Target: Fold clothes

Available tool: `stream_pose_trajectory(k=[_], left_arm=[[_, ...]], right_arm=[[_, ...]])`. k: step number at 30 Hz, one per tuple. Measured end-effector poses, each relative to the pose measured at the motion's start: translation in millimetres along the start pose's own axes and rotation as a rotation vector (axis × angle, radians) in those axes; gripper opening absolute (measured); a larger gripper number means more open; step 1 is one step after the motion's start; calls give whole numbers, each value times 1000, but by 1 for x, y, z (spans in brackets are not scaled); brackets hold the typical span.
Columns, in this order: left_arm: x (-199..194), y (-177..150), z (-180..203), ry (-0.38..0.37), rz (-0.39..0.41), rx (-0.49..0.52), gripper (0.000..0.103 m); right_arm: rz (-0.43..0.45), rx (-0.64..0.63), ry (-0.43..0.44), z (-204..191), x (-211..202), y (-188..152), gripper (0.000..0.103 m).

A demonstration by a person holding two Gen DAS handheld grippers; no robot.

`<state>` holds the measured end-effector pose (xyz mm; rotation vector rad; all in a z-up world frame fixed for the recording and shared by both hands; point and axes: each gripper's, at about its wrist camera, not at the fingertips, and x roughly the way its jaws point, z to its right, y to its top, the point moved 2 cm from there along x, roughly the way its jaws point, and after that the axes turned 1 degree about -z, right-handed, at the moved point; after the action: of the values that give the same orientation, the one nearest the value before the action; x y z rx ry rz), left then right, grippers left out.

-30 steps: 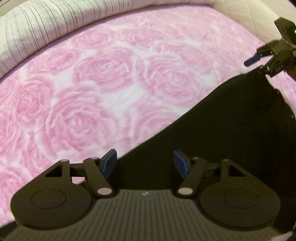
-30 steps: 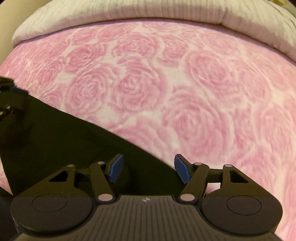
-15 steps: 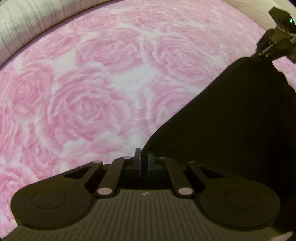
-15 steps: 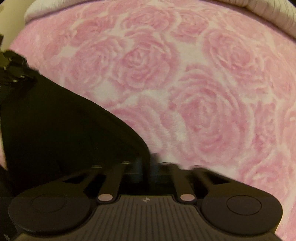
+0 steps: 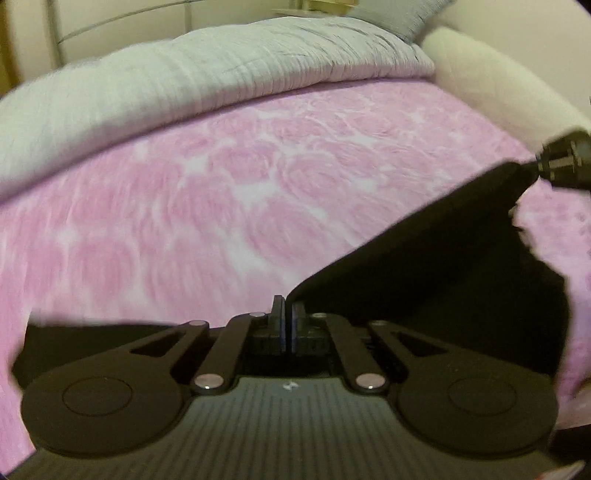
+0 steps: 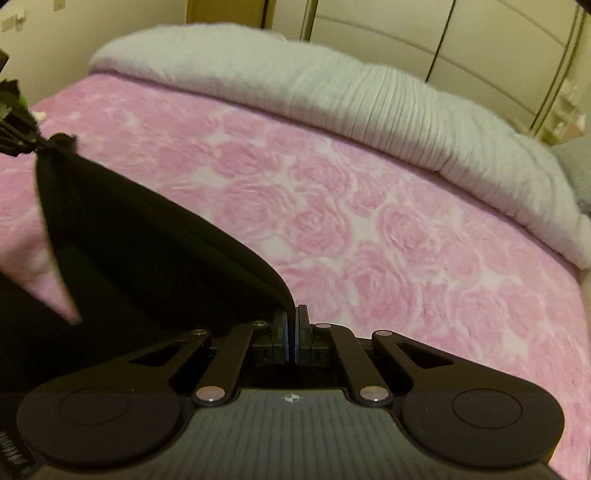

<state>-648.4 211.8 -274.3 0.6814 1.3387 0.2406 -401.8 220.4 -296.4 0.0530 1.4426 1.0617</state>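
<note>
Now 2 grippers, left gripper and right gripper, pinch black garment corners above pink blanket; keep top edge taut, level.

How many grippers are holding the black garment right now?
2. The left gripper pinches one corner of the black fabric garment above the pink rose-patterned blanket; the right gripper pinches the opposite corner, jaws closed on cloth.

Inventory, counted:
- Black garment: 1, at 4 o'clock in the left wrist view.
- Grippers: 2, left gripper and right gripper.
- Pink rose-patterned blanket: 1.
- Grey quilt: 1, at 12 o'clock.
- Grey pillow: 1, at 1 o'clock.
</note>
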Motion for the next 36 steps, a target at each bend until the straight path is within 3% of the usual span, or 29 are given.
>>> stream_pose_trajectory(k=[3, 7, 8, 11, 13, 16, 20, 23, 31, 34, 36], left_arm=[[-31, -58, 30, -21, -66, -136, 1], [-26, -138, 60, -20, -228, -370, 5], [-26, -146, 66, -14, -230, -399, 5], [-27, -164, 81, -9, -220, -495, 7], [-32, -169, 85, -5, -183, -603, 19], [-46, -176, 88, -1, -130, -732, 27], [-55, -176, 86, 70, -102, -844, 36], [-47, -173, 73, 114, -83, -896, 44], [-17, -193, 54, 120, -107, -1063, 50], [-9, -202, 49, 99, -74, -1145, 51], [-3, -209, 47, 88, -64, -1170, 47]], right_arm=[[-55, -29, -8, -43, -42, -38, 1], [-291, -57, 30, -71, -52, -96, 12], [-352, -67, 34, -79, -49, -110, 26], [-427, -32, 40, -83, -45, -138, 32], [-418, 142, 44, -66, -47, -146, 36], [-393, 451, 59, -36, -51, -159, 39], [-333, 913, 116, 3, -57, -179, 45], [-293, 1176, 125, 24, -56, -197, 45], [-139, 1625, 65, 62, -55, -252, 46], [-85, 1694, 68, 67, -53, -269, 47], [-87, 1672, 59, 68, -53, -269, 45]])
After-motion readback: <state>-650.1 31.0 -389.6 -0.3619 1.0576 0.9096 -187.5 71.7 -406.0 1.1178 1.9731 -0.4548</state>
